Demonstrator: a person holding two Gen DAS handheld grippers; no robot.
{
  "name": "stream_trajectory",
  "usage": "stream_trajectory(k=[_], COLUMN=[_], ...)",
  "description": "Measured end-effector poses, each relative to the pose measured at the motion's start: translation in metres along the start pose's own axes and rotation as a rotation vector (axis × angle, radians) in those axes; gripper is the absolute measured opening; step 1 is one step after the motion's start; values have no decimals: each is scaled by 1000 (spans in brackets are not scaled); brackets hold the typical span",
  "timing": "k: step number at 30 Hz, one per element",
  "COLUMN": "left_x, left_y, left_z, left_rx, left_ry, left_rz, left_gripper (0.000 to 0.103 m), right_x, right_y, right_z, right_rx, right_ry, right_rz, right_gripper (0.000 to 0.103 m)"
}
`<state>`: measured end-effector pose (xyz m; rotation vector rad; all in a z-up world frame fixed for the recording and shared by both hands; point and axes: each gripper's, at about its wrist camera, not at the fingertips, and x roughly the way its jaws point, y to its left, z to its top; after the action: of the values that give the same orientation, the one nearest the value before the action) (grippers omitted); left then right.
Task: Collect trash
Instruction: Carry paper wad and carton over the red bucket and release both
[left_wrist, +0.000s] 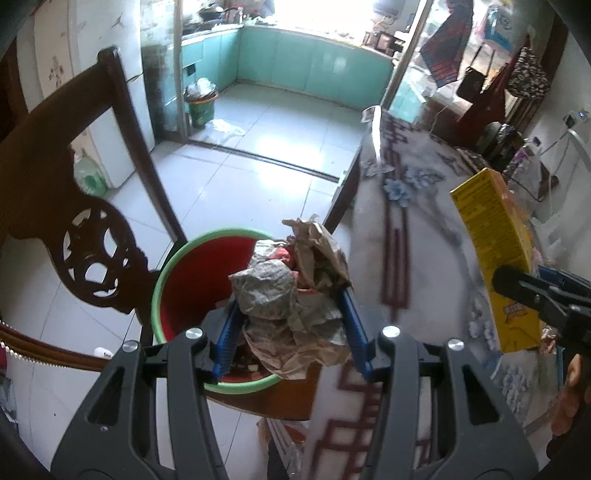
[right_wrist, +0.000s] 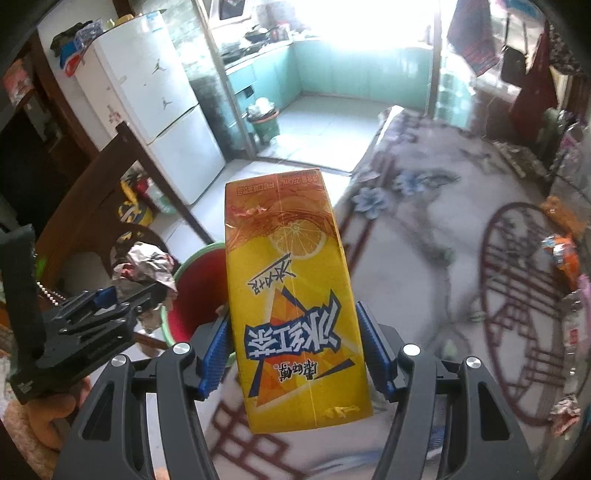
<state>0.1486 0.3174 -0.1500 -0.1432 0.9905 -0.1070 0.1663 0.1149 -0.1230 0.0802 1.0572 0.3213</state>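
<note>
Paper wad (left_wrist: 291, 295) clamped in left gripper (left_wrist: 291, 332) over bin (left_wrist: 177, 266); carton (right_wrist: 291, 295) clamped in right gripper (right_wrist: 295, 350). Drop-off step; release needed next, carton brought over bin.

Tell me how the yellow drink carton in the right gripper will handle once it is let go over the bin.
The yellow drink carton keeps flat faces and sharp edges between the right gripper pads, so it is probably stiff. Its glossy skin may slip. Boxy, it should tumble rather than roll into the red bin.
</note>
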Motion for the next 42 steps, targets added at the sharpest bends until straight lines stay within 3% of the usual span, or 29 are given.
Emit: stream_trajectory(k=[17, 26, 28, 29, 42], left_x=[23, 30, 32, 32, 27], left_y=[46, 63, 67, 69, 68], left_z=[10, 20, 22, 23, 24], left_rx=[-67, -105, -118, -126, -144], left_ry=[40, 40, 43, 41, 25], left_rz=[45, 63, 69, 74, 72], left_gripper=[48, 48, 51, 52, 60], right_x=[76, 90, 92, 93, 52], right_y=[56, 71, 70, 69, 37], right_z=[20, 34, 37, 37, 30], right_rx=[-80, -106, -84, -71, -5], right_ry=[144, 146, 143, 144, 72], right_rz=[89, 135, 153, 157, 127], right_gripper=[57, 57, 66, 85, 85])
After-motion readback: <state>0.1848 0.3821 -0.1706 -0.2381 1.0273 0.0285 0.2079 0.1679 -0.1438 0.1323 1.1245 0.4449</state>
